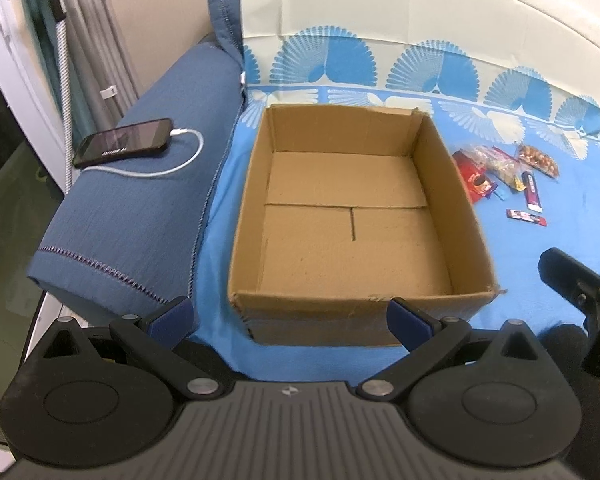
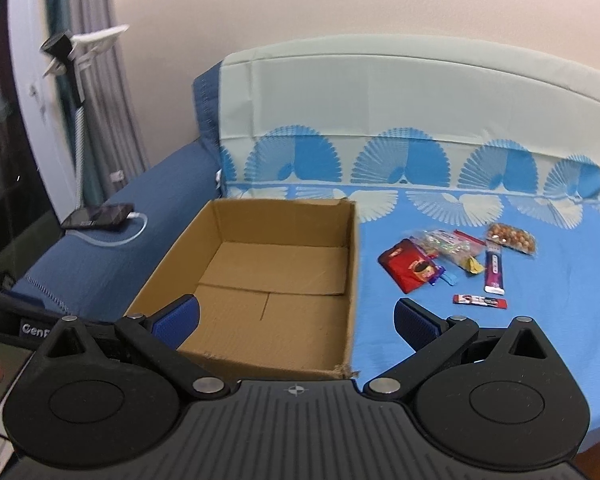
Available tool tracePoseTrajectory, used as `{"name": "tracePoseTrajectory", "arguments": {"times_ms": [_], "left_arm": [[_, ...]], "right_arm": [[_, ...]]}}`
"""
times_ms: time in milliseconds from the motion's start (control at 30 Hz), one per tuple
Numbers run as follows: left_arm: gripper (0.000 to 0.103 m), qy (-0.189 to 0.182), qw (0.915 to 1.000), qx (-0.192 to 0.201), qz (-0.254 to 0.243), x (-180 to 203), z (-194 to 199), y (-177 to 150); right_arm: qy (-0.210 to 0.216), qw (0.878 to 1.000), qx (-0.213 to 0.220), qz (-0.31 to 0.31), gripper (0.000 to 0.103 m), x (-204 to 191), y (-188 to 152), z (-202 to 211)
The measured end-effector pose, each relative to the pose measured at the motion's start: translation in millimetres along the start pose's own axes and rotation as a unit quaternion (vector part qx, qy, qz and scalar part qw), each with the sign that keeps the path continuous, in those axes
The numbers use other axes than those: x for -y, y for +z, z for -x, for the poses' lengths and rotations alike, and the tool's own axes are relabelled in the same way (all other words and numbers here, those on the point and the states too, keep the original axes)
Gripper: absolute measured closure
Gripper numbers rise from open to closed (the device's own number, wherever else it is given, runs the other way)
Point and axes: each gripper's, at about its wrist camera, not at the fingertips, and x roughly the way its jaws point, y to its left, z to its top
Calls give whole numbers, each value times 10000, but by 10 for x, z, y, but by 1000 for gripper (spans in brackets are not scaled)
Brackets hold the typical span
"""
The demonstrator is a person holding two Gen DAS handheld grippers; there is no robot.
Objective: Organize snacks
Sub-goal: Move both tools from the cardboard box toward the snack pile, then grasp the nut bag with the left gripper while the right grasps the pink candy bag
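Both my left gripper and right gripper hang with fingers apart, holding nothing; snacks lie just right of the empty cardboard box, likely light, crinkly, slippery wrappers, best pinched across a flat edge.

A black smartphone is seen lying screen-up on the dark blue sofa armrest, with a white charging cable plugged in (looped beside it). Grey curtains are hung behind.
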Motion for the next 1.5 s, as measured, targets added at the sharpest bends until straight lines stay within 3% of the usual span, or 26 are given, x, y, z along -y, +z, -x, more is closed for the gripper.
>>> {"name": "tracePoseTrajectory", "arguments": {"times_ms": [267, 567, 733, 933, 1167, 1300, 1400, 1500], "left_arm": [[0, -346, 9991, 50, -243, 411, 7, 320], [0, -812, 9946, 21, -650, 1240, -148, 846], [0, -970, 9915, -28, -868, 1806, -448, 1164], [0, -1266, 9855, -493, -1012, 2590, -1182, 1584], [0, -1053, 9823, -1444, -556, 3175, -2461, 1891], [0, -620, 9802, -1821, -477, 3320, -3085, 1963], [0, -145, 9792, -1945, -565, 3396, -3402, 2020], [0, 71, 9761, -2037, -759, 3461, -3642, 2071]], "right_arm": [[-542, 9968, 212, -544, 0, 560, 70, 29], [-1418, 9824, 339, -1165, 0, 1423, -3, 101], [-1730, 9715, 221, -1605, 0, 1960, -57, -45], [-1941, 9640, -12, -1817, 0, 2520, -82, -443], [-1916, 9638, -307, -1829, 0, 3149, -30, -1145], [-1981, 9620, -528, -1805, 0, 3433, 15, -1578], [-1925, 9612, -540, -1902, 0, 3564, 5, -1762], [-1863, 9620, -539, -1923, 0, 3612, -24, -1905]]}}
